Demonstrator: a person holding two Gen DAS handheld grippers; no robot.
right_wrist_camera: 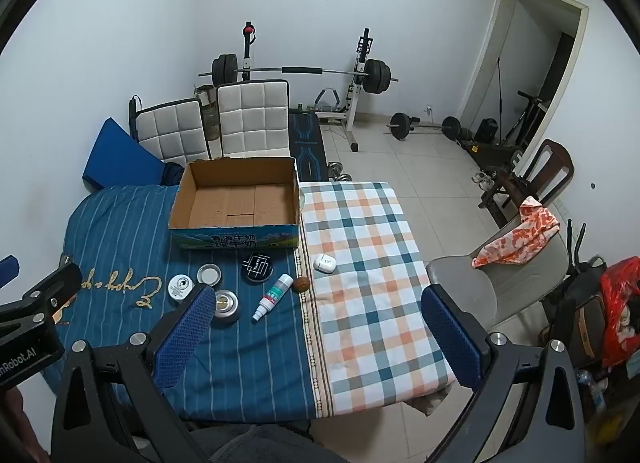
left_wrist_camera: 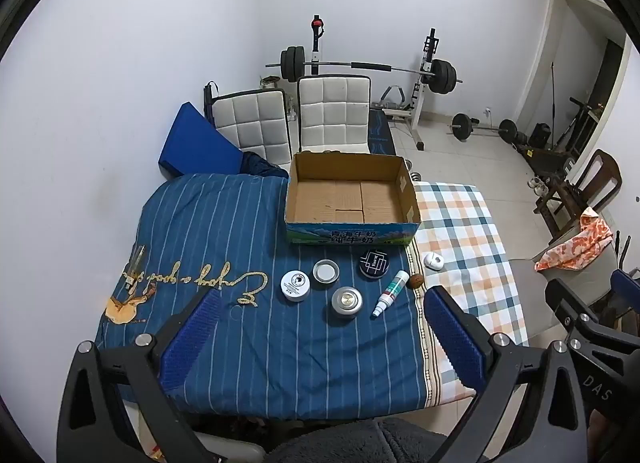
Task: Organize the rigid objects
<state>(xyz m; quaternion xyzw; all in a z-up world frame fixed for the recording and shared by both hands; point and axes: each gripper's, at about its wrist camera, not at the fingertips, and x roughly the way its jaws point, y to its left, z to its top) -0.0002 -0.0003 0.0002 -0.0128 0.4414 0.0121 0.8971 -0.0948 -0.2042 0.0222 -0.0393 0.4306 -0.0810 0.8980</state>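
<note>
- The room is a home gym with white walls; I work over a bed covered by a blue striped quilt (left_wrist_camera: 224,223) and, at its right side, a checked sheet (right_wrist_camera: 372,263).
- Nearest to me, my left gripper (left_wrist_camera: 320,327) is spread wide and holds nothing; my right gripper (right_wrist_camera: 316,327) is also wide and empty. Both hang above the near edge of the bed.
- Landmark: the cardboard box (left_wrist_camera: 352,229), open on top, with nothing inside.
- In front of the box, toward me, lie the things to organize: a silver puck (left_wrist_camera: 347,300), a white jar (left_wrist_camera: 295,285), a spray bottle (left_wrist_camera: 390,293), a brown nut (left_wrist_camera: 416,281), a grey lid (left_wrist_camera: 326,271), a black round tin (left_wrist_camera: 374,263).
- Right of the box's front corner, on the checked sheet, sits a small white case (left_wrist_camera: 433,261).
- I judge no item is packed yet; the first pick is in hand. Next I must lower one gripper around one item, close, and carry it into the box.
- The box front shows "青海牛奶 纯牛奶". The quilt has embroidered script, not readable from here. The smaller labels are too small to read.
- Behind the box stand two white chairs (left_wrist_camera: 312,119), and farther a barbell rack (left_wrist_camera: 368,67).
</note>
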